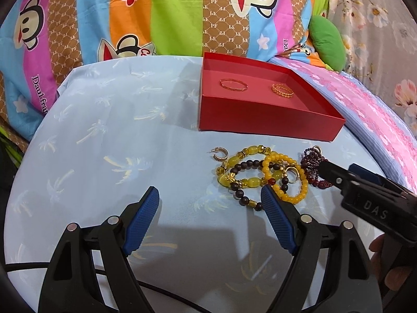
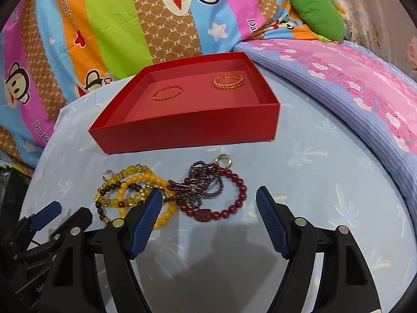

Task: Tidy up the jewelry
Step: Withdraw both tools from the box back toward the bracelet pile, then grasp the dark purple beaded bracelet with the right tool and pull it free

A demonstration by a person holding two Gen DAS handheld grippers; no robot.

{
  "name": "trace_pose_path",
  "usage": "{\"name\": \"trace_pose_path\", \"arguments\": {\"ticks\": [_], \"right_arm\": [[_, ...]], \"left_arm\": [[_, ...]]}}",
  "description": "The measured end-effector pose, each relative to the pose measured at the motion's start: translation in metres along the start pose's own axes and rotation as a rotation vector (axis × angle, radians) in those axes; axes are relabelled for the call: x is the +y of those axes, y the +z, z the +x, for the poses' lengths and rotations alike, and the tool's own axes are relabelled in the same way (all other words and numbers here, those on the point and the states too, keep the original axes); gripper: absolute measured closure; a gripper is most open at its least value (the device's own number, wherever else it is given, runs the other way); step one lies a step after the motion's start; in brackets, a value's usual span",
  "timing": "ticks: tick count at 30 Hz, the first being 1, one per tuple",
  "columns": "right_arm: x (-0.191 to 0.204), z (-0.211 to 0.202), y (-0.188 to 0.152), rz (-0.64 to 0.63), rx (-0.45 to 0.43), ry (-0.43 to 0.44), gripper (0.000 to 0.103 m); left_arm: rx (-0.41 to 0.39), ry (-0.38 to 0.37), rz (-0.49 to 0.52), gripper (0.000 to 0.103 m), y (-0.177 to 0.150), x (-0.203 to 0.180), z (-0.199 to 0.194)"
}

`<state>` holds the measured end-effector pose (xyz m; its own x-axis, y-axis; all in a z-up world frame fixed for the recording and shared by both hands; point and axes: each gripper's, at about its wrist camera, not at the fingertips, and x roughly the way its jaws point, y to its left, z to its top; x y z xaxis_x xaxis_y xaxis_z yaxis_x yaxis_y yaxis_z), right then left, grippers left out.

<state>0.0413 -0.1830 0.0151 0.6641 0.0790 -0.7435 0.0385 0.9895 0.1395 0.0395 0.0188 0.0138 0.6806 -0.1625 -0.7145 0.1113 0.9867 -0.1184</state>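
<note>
My right gripper (image 2: 208,206) and left gripper (image 1: 209,200) gape wide; only the right view shows the red bead bracelet (image 2: 235,195) whole, at frame centre.

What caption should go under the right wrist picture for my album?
Open right gripper above tangled bead bracelets on the blue cloth, before a red box holding two gold rings.

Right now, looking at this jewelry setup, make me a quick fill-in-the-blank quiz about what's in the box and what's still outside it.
1. The red box holds ____ gold rings.
2. The beaded bracelets lie in a tangled pile ____ the box, on the blue cloth.
3. The jaws of both the left gripper and the right gripper stand ____.
4. The cushion behind the box is ____.

Missing words: two; outside; open; green
</note>
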Motion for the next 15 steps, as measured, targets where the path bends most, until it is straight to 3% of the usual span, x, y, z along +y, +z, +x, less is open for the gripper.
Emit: {"name": "trace_pose_path", "arguments": {"ticks": [2,8,10,12,14,15], "right_arm": [[0.006,0.004,-0.001,-0.018,0.006,-0.001,0.033],[0.013,0.015,-0.001,-0.031,0.038,-0.011,0.051],[0.013,0.017,0.000,-0.030,0.045,-0.010,0.069],[0.012,0.018,0.000,-0.019,0.053,-0.004,0.077],[0.007,0.016,0.000,0.004,0.047,0.025,0.097],[0.006,0.016,0.000,0.008,0.045,0.025,0.099]], "left_arm": [[0.003,-0.001,0.004,0.027,0.000,-0.001,0.000],[0.010,0.002,0.001,0.027,0.000,0.000,0.002],[0.011,0.003,0.002,0.027,0.000,0.000,0.002],[0.011,0.006,0.005,0.027,0.000,-0.001,0.002],[0.011,0.008,0.009,0.027,0.000,-0.002,0.002],[0.012,0.009,0.009,0.027,0.000,-0.002,0.002]]}}
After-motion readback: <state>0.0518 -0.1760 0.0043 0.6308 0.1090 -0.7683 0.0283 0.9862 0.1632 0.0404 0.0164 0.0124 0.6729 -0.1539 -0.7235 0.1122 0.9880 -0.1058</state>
